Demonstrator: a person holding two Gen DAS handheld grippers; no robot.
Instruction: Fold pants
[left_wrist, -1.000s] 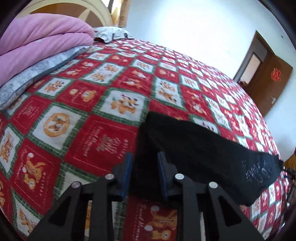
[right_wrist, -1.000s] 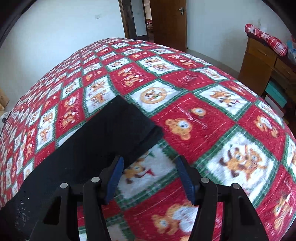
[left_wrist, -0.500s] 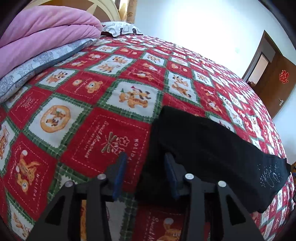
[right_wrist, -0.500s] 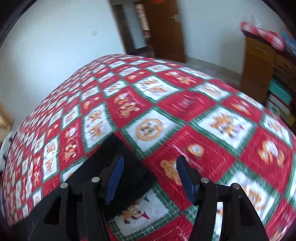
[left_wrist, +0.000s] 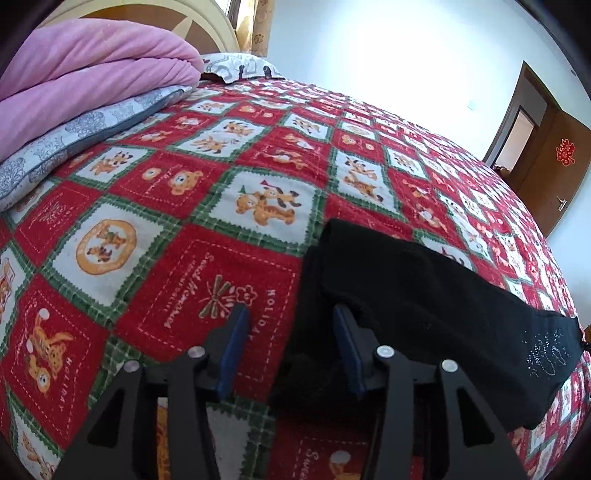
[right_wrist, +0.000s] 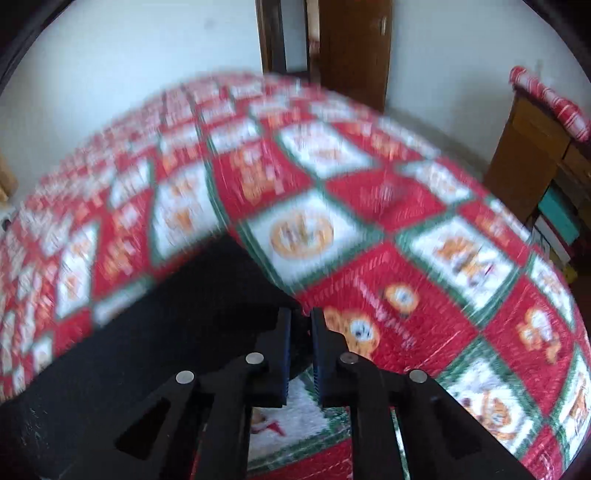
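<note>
The right gripper (right_wrist: 299, 314), just closed, pinches the black pants' (right_wrist: 147, 332) corner at lower centre; they stretch lower left.

**Only the bedspread has readable words**

The bedspread (left_wrist: 207, 295) has a red patch near the middle stitched with "Sweet Memories" and "HOLIDAY". Another "HOLIDAY" sits on the near left patch. The door's (left_wrist: 554, 162) red sign isn't legible to me.
</note>
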